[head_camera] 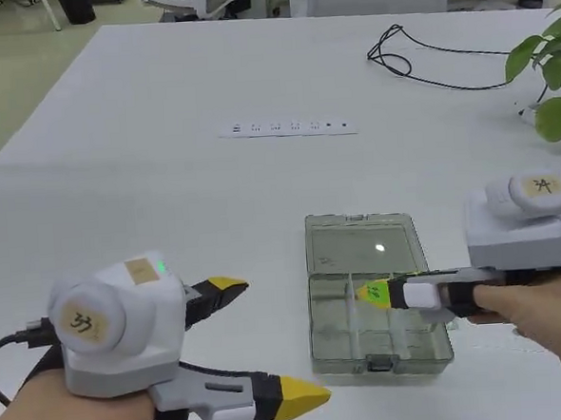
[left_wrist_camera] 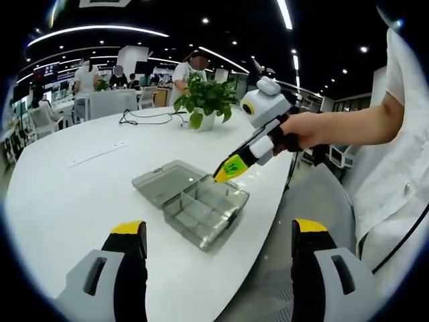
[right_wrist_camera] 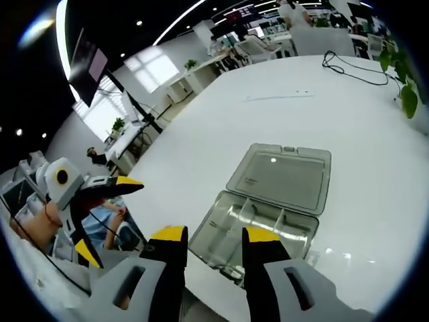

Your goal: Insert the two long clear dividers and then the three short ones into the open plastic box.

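Observation:
The clear plastic box (head_camera: 437,353) lies open on the white table, its lid (head_camera: 363,241) folded back flat on the far side. Clear dividers stand inside the base and split it into compartments (right_wrist_camera: 258,225). My right gripper (head_camera: 369,292) hovers over the left part of the base (left_wrist_camera: 201,215), jaws a narrow gap apart with nothing visible between them (right_wrist_camera: 216,235). My left gripper (head_camera: 269,339) is held wide open to the left of the box and apart from it, with nothing between its jaws (left_wrist_camera: 218,228).
A white power strip (head_camera: 287,128) lies mid-table beyond the box. A black cable (head_camera: 414,64) loops at the far right, beside a potted plant (head_camera: 550,70). The table's near edge runs just below the box. People stand in the background.

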Action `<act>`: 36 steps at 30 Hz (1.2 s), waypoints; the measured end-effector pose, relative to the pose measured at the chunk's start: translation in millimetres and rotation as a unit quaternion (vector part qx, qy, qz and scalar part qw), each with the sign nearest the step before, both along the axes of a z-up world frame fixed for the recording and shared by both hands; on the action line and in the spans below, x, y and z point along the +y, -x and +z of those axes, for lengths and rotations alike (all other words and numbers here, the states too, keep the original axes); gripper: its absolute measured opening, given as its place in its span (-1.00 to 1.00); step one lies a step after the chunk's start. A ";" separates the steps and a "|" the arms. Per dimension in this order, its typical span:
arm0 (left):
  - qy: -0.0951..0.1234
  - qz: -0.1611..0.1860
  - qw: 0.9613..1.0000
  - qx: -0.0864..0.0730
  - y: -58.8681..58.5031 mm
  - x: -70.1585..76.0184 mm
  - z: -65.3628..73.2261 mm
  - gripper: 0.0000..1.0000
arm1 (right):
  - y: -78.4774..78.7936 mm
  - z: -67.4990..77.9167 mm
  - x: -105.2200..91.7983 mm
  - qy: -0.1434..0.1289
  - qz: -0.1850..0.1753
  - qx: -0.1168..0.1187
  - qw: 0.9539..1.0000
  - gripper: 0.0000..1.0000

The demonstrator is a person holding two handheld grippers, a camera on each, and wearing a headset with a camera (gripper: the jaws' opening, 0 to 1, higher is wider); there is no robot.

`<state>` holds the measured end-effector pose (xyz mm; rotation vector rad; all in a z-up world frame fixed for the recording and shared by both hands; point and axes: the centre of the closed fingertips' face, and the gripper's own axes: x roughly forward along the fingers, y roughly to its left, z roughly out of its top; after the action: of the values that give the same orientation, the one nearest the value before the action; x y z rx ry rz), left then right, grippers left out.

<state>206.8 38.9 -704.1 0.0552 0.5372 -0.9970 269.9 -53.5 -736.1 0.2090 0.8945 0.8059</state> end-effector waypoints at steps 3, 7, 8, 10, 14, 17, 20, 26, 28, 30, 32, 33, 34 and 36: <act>0.005 0.007 1.000 0.001 -1.1 -0.4 0.4 0.82 | -1.2 8.0 -11.0 0.008 0.022 -0.035 0.999 -0.32; -0.002 0.004 1.000 -0.007 -0.4 0.4 2.3 0.83 | 2.5 14.1 -22.8 0.003 0.031 -0.044 0.999 -0.21; -0.001 0.006 1.000 -0.007 -1.0 1.0 2.5 0.83 | 4.4 13.5 -27.3 0.009 0.035 -0.046 0.998 -0.19; 0.001 0.010 1.000 -0.005 -2.3 3.1 1.3 0.83 | 4.1 13.2 -37.2 0.024 0.040 -0.057 0.997 -0.19; -0.003 0.005 1.000 -0.004 -4.2 6.1 -1.3 0.83 | 3.5 13.6 -53.3 0.045 0.060 -0.075 0.994 -0.14; 0.000 0.006 1.000 -0.002 -8.3 8.5 -1.3 0.83 | 1.9 13.1 -66.3 0.070 0.085 -0.099 0.989 -0.06; 0.001 0.004 1.000 0.001 -13.6 8.0 -4.1 0.85 | -1.3 7.6 -83.7 0.119 0.114 -0.132 0.977 -0.04; 0.003 -0.005 1.000 0.009 -18.3 6.3 -7.8 0.88 | 1.9 -5.8 -99.7 0.167 0.183 -0.146 0.958 0.10; 0.001 -0.008 1.000 0.010 -19.0 6.8 -9.5 0.88 | 1.9 -12.0 -105.6 0.192 0.216 -0.155 0.945 0.10; 0.002 -0.010 1.000 0.012 -21.1 6.5 -10.0 0.89 | 1.7 -18.0 -108.7 0.204 0.244 -0.161 0.934 0.10; 0.004 -0.010 1.000 0.013 -23.3 6.0 -10.7 0.91 | 2.0 -25.4 -110.8 0.214 0.274 -0.163 0.923 0.09; 0.004 -0.011 1.000 0.014 -24.0 5.6 -11.0 0.91 | 2.5 -29.8 -113.0 0.223 0.285 -0.159 0.919 0.07; 0.006 -0.012 1.000 0.015 -24.9 4.8 -11.7 0.92 | 3.3 -34.0 -115.2 0.231 0.296 -0.155 0.914 0.04; 0.006 -0.014 1.000 0.016 -25.8 4.0 -13.0 0.93 | 5.3 -43.3 -115.7 0.243 0.332 -0.157 0.898 0.02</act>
<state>232.6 42.9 -717.1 0.0357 0.5619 -1.0290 264.6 -169.3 -779.4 -0.6908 0.8302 1.1697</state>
